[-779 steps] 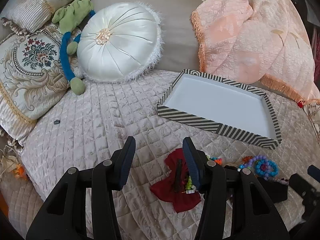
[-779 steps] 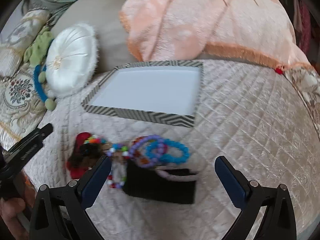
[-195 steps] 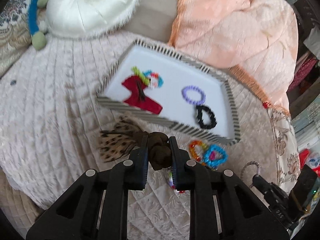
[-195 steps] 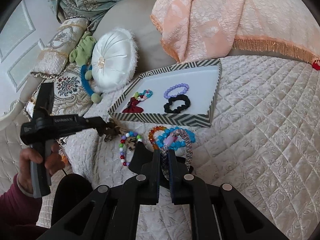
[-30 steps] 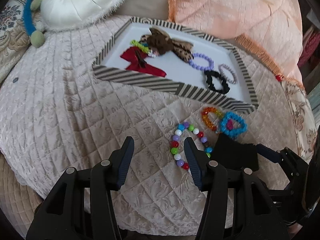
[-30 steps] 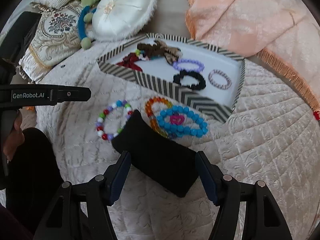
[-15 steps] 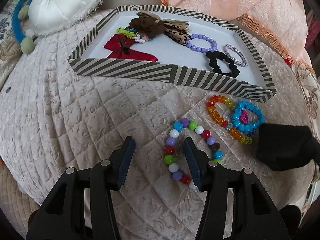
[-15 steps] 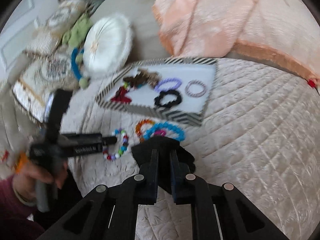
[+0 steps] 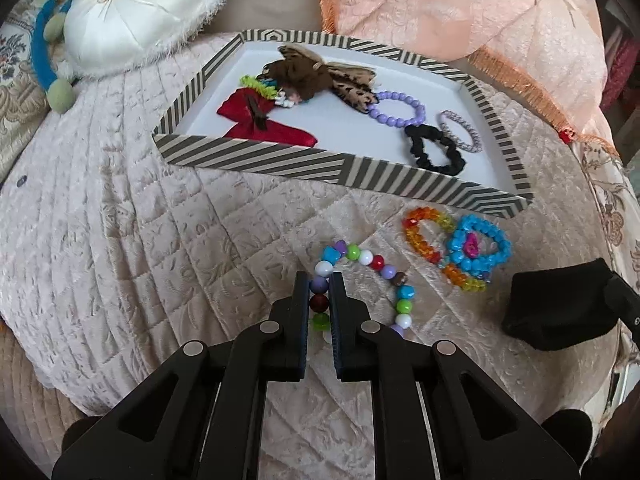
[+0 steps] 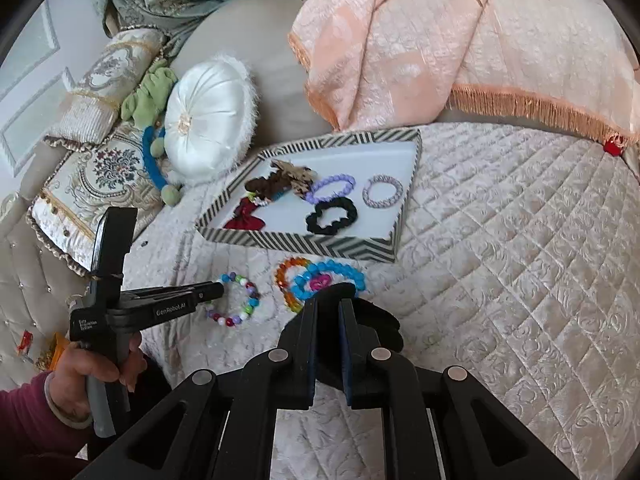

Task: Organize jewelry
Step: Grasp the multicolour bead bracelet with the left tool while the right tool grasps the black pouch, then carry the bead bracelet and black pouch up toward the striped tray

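A multicoloured bead bracelet (image 9: 376,262) (image 10: 244,296) lies on the quilted bed in front of the striped tray (image 9: 320,166) (image 10: 304,242). My left gripper (image 9: 320,280) (image 10: 216,290) is shut on its near-left beads. To the right lie an orange bracelet (image 9: 416,236) (image 10: 284,276) and a blue bracelet (image 9: 480,248) (image 10: 340,274), overlapping. My right gripper (image 10: 328,304) is shut on a black pouch (image 10: 380,328) (image 9: 556,304), held just off the quilt beside them. In the tray lie a red bow (image 9: 260,120), a brown bow (image 9: 320,76), a purple bracelet (image 9: 396,110), a black scrunchie (image 9: 436,152) and a lilac band (image 9: 460,132).
A white round cushion (image 9: 140,8) and a green-and-blue soft toy (image 9: 52,68) sit behind the tray on the left. A peach fringed throw (image 10: 460,40) rises behind it on the right. A person's hand (image 10: 100,364) holds the left gripper. Bare quilt (image 10: 520,260) spreads to the right.
The left jaws have closed onto the bead bracelet. The right jaws closed on the black pouch a second ago and lifted it away from the orange and blue bracelets.
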Motion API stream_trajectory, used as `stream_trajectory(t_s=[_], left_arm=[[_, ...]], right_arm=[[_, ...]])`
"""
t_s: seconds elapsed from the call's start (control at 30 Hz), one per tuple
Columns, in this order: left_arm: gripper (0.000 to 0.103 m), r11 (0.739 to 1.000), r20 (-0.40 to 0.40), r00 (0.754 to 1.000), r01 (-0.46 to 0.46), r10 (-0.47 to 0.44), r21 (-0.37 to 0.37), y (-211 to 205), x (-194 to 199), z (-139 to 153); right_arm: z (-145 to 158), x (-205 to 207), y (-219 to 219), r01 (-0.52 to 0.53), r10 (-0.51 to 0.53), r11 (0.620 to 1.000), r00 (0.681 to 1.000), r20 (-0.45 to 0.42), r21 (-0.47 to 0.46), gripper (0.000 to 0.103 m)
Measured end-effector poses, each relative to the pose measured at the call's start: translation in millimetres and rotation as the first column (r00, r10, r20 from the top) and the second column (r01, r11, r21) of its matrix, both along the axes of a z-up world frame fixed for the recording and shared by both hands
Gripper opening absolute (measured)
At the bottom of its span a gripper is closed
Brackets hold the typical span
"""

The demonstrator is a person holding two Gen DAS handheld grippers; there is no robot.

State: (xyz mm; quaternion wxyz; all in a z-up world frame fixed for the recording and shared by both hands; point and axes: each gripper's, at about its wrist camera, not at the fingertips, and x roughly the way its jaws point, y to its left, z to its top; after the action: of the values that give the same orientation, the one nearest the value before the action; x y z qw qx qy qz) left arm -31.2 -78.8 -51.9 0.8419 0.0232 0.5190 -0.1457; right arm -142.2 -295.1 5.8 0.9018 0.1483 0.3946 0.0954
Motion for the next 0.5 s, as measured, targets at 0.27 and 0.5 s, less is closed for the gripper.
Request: stream_trajectory(t_s=[0.27, 0.5], left_arm=[[0.008, 0.999, 0.022, 0.999, -0.023, 0.024, -0.024, 5, -6, 15], [0.008, 0.998, 0.039, 0.999, -0.024, 0.026, -0.053, 9, -10, 29]], right_arm=[[15, -5, 7, -0.007, 0.007, 1.000, 0.999, 0.033, -0.005, 0.009], [28, -7, 8, -0.006, 0.006, 1.000, 0.998, 0.061, 0.000, 0.009]])
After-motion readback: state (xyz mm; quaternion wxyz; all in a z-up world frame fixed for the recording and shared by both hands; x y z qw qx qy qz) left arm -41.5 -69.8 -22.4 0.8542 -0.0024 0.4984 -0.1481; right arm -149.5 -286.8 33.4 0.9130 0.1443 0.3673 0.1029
